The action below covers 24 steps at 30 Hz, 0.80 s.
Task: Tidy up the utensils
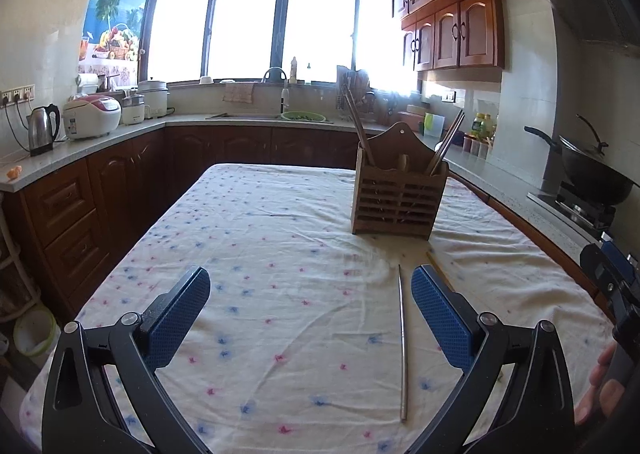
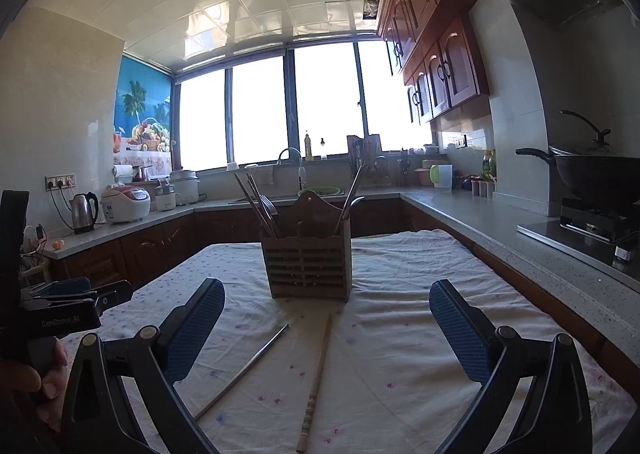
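Observation:
A slatted wooden utensil holder (image 1: 396, 197) stands on the floral tablecloth (image 1: 260, 254), with several chopsticks leaning in it; it also shows in the right wrist view (image 2: 308, 270). A metal chopstick (image 1: 402, 342) lies on the cloth just inside my left gripper's right finger. In the right wrist view the metal chopstick (image 2: 244, 370) and a wooden chopstick (image 2: 316, 378) lie between my fingers. A bit of the wooden chopstick (image 1: 434, 264) shows behind the left gripper's right finger. My left gripper (image 1: 310, 286) is open and empty. My right gripper (image 2: 326, 298) is open and empty.
Kitchen counters run around the table (image 2: 404, 334): kettle (image 1: 42, 129) and rice cookers at left, sink (image 1: 272, 115) at the back, a wok (image 1: 592, 169) on the stove at right. The right gripper's body (image 1: 612, 274) shows at the left view's right edge.

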Tool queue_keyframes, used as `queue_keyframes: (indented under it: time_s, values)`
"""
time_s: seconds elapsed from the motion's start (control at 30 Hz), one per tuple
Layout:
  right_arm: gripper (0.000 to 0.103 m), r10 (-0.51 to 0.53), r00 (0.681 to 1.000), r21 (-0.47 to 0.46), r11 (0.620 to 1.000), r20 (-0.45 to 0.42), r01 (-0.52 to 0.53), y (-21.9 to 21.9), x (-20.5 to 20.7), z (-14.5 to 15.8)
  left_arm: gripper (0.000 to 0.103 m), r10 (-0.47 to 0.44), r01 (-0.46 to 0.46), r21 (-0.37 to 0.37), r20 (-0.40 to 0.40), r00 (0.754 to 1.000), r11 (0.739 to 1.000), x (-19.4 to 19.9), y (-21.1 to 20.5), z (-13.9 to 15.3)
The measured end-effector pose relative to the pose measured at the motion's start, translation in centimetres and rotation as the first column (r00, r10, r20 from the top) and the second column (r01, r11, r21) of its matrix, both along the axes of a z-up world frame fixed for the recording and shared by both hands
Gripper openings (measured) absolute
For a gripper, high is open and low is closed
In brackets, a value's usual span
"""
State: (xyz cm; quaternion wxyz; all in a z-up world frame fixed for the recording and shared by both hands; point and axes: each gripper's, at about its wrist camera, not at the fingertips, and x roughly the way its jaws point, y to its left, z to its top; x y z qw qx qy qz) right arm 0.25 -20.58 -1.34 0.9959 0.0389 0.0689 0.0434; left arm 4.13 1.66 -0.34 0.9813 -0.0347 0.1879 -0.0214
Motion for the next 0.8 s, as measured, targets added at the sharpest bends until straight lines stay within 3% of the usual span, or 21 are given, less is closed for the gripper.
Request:
queue_keyframes:
  time_s: [0.43,0.8]
  values:
    - [0.103,-0.012,0.998,0.015,1.000,-0.063,0.013,-0.4,-0.5,-1.9,0.103,0.006,-0.005,0.062,-0.027,1.000,0.998,-0.7,-1.6,-1.8]
    - [0.103,-0.004,0.999,0.017,1.000,-0.050,0.005,-0.2,-1.1,-2.2,0.103,0.023,-0.023,0.079,-0.008,1.000,0.997,-1.5,-1.9,-1.8]
